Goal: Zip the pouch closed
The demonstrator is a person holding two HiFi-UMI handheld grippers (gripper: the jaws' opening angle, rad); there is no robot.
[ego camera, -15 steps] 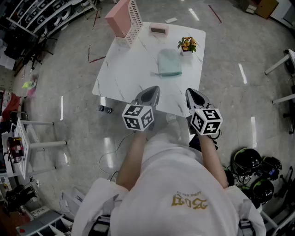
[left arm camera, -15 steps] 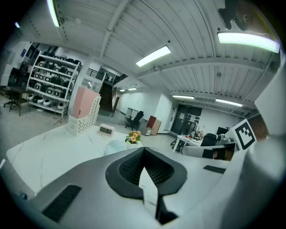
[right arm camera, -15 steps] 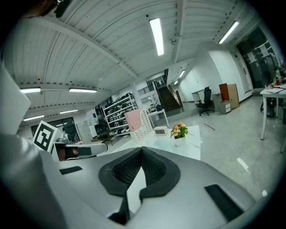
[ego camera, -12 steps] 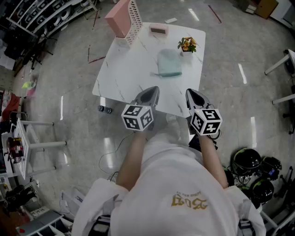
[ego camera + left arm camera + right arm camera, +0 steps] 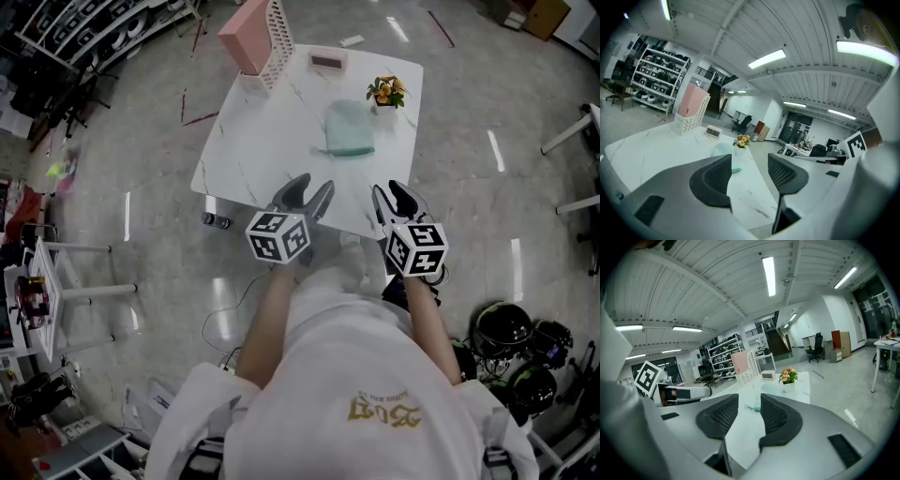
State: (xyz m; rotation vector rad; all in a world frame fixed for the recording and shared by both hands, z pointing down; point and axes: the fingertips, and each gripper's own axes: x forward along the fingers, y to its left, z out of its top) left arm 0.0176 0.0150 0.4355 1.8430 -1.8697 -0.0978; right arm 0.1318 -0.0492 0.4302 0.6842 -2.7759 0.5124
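Left hand-held gripper and right hand-held gripper both empty, jaws apart, at near edge of desk; pouch lies well beyond, near plant; if unbraced, it would likely slide instead of zipping shut.

We stand in a workshop hall. Equipment racks fill our eleven o'clock; strip lights cross the ribbed ceiling.
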